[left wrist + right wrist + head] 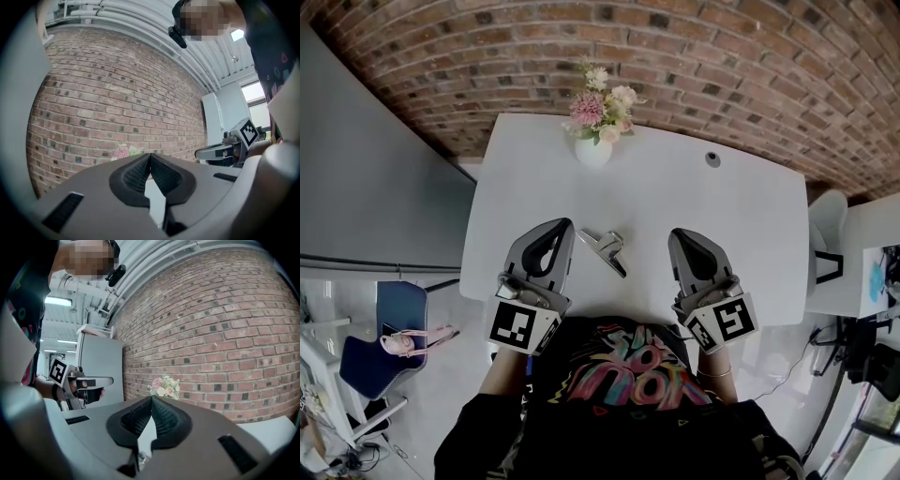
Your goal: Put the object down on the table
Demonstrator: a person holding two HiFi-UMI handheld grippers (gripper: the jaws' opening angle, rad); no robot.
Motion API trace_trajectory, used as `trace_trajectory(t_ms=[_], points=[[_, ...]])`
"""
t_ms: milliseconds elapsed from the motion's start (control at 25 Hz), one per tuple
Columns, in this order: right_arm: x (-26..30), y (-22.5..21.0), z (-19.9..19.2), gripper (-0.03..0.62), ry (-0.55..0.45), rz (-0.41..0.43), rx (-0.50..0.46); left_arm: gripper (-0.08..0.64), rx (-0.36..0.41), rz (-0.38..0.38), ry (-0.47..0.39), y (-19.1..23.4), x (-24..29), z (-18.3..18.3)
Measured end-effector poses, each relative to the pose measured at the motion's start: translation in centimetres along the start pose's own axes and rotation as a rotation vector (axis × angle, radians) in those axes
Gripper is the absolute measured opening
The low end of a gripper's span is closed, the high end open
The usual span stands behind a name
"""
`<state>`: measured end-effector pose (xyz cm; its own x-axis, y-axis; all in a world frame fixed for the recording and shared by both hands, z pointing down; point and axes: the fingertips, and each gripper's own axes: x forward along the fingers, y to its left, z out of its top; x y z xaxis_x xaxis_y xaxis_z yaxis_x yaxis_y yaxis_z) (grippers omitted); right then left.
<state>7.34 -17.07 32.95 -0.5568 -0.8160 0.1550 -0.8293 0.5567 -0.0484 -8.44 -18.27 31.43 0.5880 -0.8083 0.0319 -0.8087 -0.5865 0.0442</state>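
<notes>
A small silver metal tool [605, 248] with a dark end lies flat on the white table [741, 216], near its front edge. It sits between my two grippers and touches neither. My left gripper [565, 226] hovers just left of it, jaws shut with nothing in them. My right gripper [675, 235] hovers a little farther off to its right, also shut and empty. In the left gripper view the left gripper [150, 155] has its ribbed pads meeting at the tip. In the right gripper view the right gripper [151, 399] is closed the same way. Neither gripper view clearly shows the tool.
A white vase of pink and cream flowers [597, 131] stands at the table's far edge against the brick wall [694, 56]. A small dark round grommet [712, 158] is at the far right. A blue chair [398, 328] is on the floor left, a white chair [828, 234] right.
</notes>
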Motion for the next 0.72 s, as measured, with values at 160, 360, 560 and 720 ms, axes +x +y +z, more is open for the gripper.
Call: trace_trajectory(t_ms=[160,360,560,720], points=[[0.2,-0.1,-0.1,0.015,-0.003,0.002,0.011,0.025,0.013,-0.026,0.007,-0.4,0.5,-0.2],[0.1,-0.4,-0.4,0.015,0.003,0.004,0.018,0.025,-0.017,-0.032,-0.03,-1.0,1.2,0.6],[0.0,-0.6,-0.8,0.015,0.01,0.004,0.031,0.025,-0.01,-0.039,-0.027,-0.9,1.1,0.5],[0.0,-0.7,-0.7,0.015,0.008,0.003,0.026,0.025,-0.002,-0.047,-0.02,-0.8,1.2,0.4]])
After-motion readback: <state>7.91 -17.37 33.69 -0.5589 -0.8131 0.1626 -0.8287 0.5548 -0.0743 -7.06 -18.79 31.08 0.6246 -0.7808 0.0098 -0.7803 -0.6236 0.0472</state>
